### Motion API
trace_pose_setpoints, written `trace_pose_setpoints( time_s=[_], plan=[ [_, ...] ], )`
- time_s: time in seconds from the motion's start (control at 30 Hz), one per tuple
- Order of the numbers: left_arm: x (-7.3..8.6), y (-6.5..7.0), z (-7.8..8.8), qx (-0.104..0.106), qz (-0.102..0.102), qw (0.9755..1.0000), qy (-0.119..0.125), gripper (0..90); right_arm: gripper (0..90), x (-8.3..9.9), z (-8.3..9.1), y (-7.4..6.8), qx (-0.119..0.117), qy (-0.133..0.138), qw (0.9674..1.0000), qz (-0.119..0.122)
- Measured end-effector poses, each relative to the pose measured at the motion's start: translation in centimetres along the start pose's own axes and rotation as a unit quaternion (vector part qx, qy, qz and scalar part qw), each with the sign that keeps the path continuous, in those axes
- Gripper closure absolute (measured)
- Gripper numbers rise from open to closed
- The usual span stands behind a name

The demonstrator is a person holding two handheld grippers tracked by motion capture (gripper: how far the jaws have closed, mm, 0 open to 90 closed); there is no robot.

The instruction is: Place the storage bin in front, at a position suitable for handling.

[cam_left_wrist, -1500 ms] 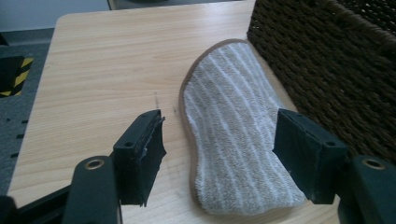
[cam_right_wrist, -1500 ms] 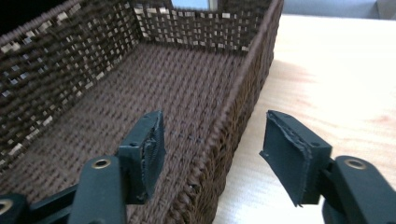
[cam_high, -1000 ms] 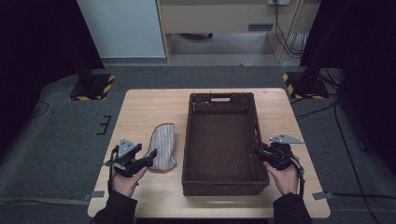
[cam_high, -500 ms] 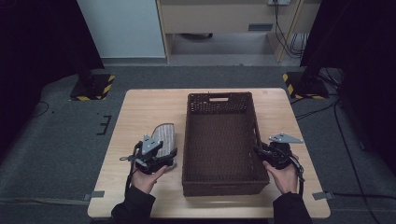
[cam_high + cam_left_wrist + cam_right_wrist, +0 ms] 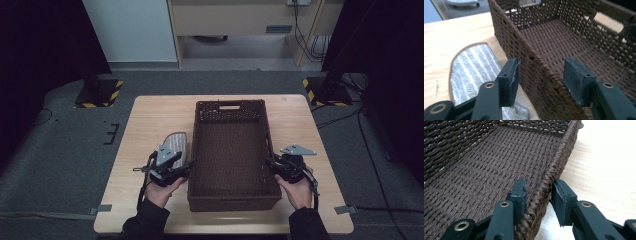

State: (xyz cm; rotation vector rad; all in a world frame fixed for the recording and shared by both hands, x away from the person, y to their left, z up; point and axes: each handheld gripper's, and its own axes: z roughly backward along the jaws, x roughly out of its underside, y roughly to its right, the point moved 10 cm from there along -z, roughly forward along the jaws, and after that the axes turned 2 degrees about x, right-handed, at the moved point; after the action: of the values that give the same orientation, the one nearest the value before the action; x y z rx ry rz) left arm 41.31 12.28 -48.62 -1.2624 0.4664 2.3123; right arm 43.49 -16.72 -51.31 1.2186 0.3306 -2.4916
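Yellow-black striped stand feet (image 5: 98, 95) on grey floor (image 5: 55, 150); cables (image 5: 314, 45) by cabinet (image 5: 235, 17).

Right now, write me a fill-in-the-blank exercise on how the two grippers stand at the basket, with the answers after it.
1. The left gripper has its open jaws on either side of the woven basket's ____ wall.
2. The right gripper straddles the basket's right ____ with its jaws not closed on it.
3. The striped cloth lies on the wooden table, to the ____ of the basket.
4. Inside, the basket holds ____.

Missing words: left; rim; left; nothing
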Motion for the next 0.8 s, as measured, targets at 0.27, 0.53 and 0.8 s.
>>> trace_pose_setpoints(
  time_s=[0.27,0.53,0.8],
  plan=[
    [0.6,1.0,-1.2,0.008,-0.011,0.9996,-0.025,59.8,63.0,0.0,-0.1,-0.1,-0.008,0.004,1.0,0.003],
    [0.8,1.3,-1.2,-0.003,-0.017,0.9994,-0.029,59.4,53.1,-1.8,0.2,0.1,-0.016,0.029,0.9994,-0.003],
    [0.7,1.2,-1.4,-0.005,-0.022,0.9993,-0.029,59.0,45.6,-2.9,-1.4,0.2,-0.005,0.031,0.9995,0.009]
  ],
)
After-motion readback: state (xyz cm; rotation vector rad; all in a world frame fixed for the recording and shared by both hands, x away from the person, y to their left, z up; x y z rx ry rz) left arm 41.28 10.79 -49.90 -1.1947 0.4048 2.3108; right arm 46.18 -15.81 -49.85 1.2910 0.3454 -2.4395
